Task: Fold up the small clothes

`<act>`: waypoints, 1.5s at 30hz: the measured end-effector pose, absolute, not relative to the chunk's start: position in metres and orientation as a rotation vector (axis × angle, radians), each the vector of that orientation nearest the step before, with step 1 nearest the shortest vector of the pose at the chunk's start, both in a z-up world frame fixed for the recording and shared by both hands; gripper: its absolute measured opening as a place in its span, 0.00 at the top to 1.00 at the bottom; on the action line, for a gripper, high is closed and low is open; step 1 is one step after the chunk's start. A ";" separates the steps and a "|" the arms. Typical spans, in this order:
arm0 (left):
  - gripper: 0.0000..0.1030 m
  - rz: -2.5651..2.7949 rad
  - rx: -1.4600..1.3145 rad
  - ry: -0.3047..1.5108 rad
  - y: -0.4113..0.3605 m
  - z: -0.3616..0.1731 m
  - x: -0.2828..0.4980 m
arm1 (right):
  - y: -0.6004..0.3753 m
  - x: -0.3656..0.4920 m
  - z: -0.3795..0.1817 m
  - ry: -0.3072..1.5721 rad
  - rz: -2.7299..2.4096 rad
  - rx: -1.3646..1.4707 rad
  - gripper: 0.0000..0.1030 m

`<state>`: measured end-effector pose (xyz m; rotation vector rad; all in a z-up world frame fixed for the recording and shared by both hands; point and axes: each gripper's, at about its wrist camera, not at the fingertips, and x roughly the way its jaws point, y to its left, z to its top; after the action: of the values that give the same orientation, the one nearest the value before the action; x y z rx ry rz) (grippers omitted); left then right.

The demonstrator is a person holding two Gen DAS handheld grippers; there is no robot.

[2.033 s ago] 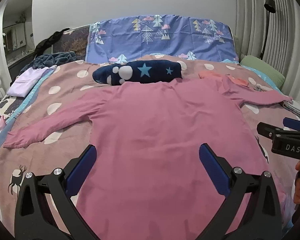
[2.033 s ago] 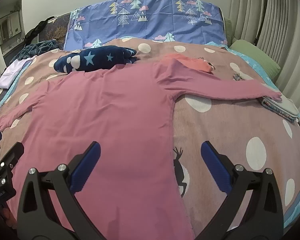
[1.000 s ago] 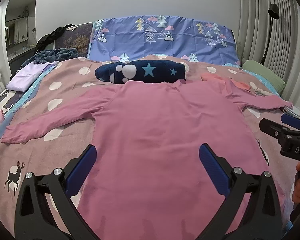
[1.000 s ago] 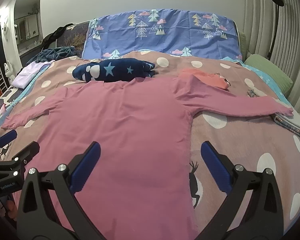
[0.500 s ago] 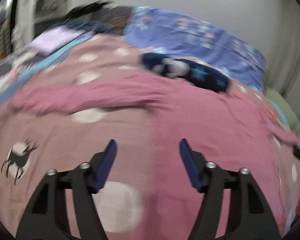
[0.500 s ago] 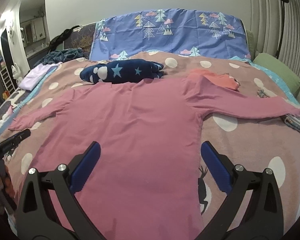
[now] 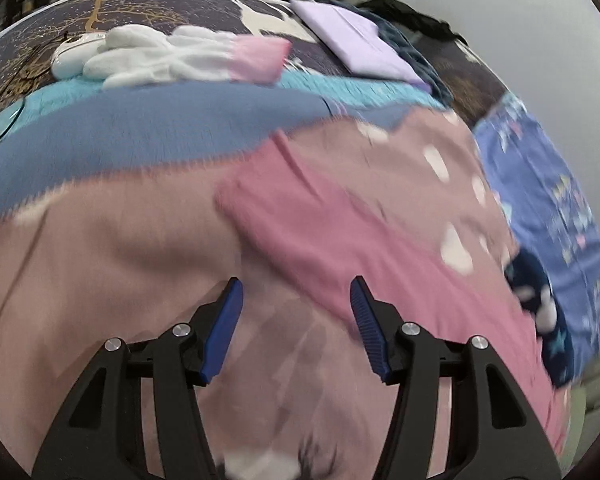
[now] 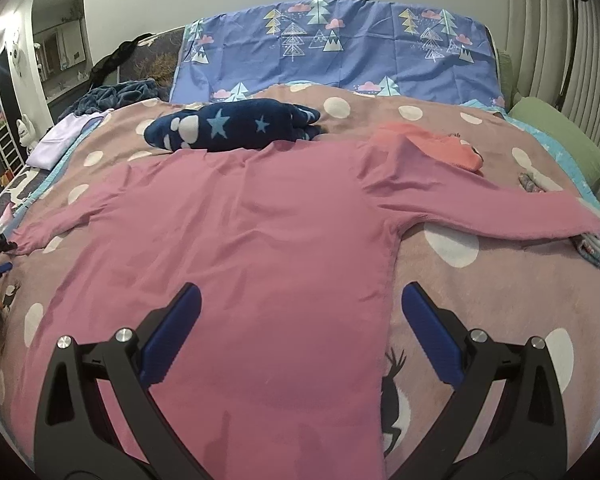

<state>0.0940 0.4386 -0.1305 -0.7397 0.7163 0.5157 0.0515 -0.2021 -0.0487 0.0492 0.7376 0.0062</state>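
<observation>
Lying flat and face down across the dotted blanket point(image 8: 480, 292), the pink top point(image 8: 252, 248) has both sleeves spread wide, its collar end touching a navy star-print bundle point(image 8: 236, 128) and one sleeve lying over an orange garment point(image 8: 444, 146). The right gripper point(image 8: 300, 336) hovers over the hem with its fingers wide apart and empty. The left gripper point(image 7: 296, 328), in a blurred view, sits near the far sleeve's cuff point(image 7: 260, 200), fingers partly apart and holding nothing, with white gloves point(image 7: 148, 56) and a lilac folded cloth point(image 7: 360, 44) beyond.
</observation>
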 end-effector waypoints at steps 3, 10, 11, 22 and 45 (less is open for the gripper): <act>0.49 0.559 -0.733 0.699 0.450 -0.128 0.110 | -0.205 0.057 -0.051 0.741 -0.002 0.060 0.02; 0.99 0.405 -0.699 0.629 0.422 -0.089 0.136 | -0.209 0.069 -0.059 0.763 -0.008 0.062 0.02; 0.99 0.350 -0.657 0.617 0.402 -0.073 0.143 | -0.211 0.071 -0.059 0.763 -0.010 0.064 0.02; 0.98 -0.323 -0.277 0.631 0.101 -0.009 0.194 | -0.223 0.080 -0.066 0.759 0.017 0.108 0.02; 0.45 -0.503 0.086 0.825 -0.003 -0.096 0.157 | -0.201 0.217 -0.092 1.029 0.477 0.444 0.57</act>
<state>0.1566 -0.0028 -0.0957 0.0861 0.8249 -0.5027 0.2171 -0.2006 -0.0921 0.4442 1.0290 0.4767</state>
